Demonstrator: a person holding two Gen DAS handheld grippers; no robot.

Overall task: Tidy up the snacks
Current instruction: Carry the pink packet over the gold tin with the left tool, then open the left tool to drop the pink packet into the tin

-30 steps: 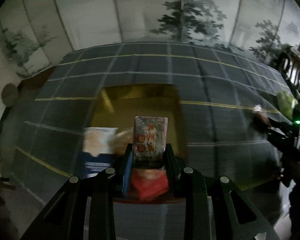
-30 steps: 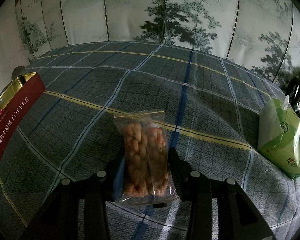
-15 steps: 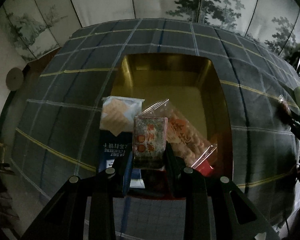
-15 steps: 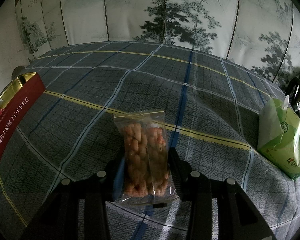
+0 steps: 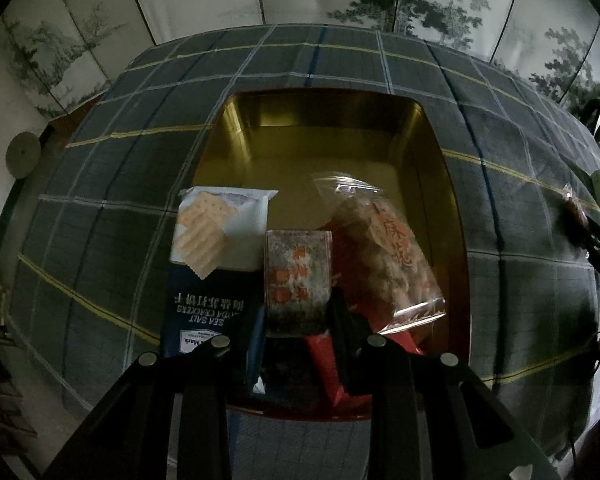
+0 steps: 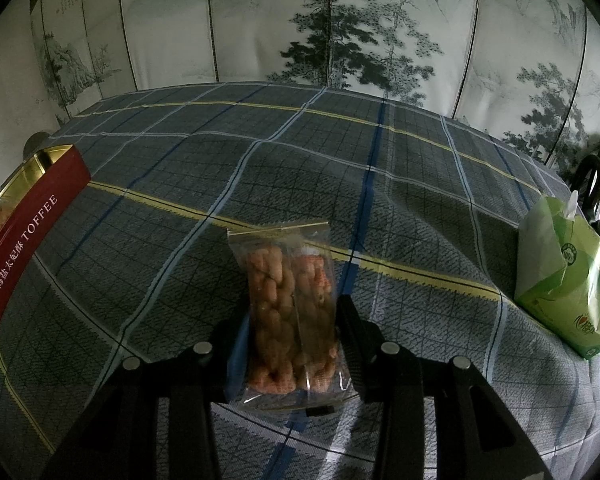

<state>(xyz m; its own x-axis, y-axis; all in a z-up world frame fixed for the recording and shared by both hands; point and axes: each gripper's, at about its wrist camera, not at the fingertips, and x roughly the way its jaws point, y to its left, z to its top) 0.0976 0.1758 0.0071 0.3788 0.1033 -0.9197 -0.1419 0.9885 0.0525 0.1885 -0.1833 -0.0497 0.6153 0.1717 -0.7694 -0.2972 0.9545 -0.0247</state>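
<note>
The left gripper [image 5: 298,312], clamped on a small packet [image 5: 298,280], has descended toward the tin [image 5: 448,184]; the packet now hangs low over the near end, between the crackers [image 5: 216,264] and a clear bag [image 5: 384,256]. Release appears imminent. The right gripper [image 6: 292,340] grips a twist pack [image 6: 290,316], unmoved.

tin [image 5: 236,128] far half: bare | near half: cracker box [image 5: 216,264], clear bag [image 5: 384,256]

The left gripper [image 5: 298,316], clamped on the small red-printed packet [image 5: 297,280], now sits lower and closer over the gold tin [image 5: 440,168], its cracker box [image 5: 216,264] and clear snack bag [image 5: 388,256] looming larger.
</note>
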